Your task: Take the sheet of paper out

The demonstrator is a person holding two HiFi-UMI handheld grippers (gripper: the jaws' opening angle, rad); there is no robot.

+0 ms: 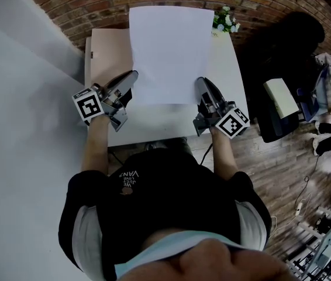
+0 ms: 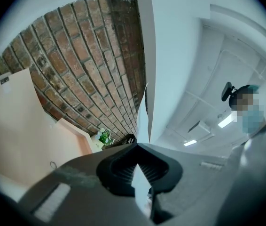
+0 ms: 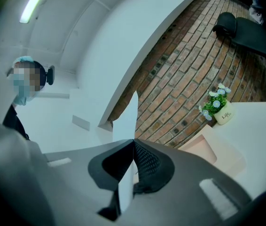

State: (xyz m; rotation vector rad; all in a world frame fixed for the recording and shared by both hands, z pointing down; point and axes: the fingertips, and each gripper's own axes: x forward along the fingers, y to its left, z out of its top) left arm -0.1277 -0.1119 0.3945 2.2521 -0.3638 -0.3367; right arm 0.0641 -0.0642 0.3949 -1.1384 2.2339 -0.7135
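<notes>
A white sheet of paper [image 1: 170, 51] hangs spread above the white table [image 1: 231, 75], held by its two near corners. My left gripper [image 1: 133, 78] is shut on the sheet's left corner, and the paper's edge [image 2: 144, 126] runs up from between its jaws in the left gripper view. On the right corner my right gripper [image 1: 201, 84] is shut, with the paper [image 3: 127, 121] standing edge-on out of its jaws. A pale pink folder [image 1: 110, 51] lies flat on the table under the sheet's left part.
A small pot of white flowers [image 1: 226, 20] stands at the table's far right corner against the brick wall [image 1: 95, 4]. A black chair and a bag with a notebook [image 1: 280, 95] are on the floor to the right. A white wall [image 1: 19, 98] is at the left.
</notes>
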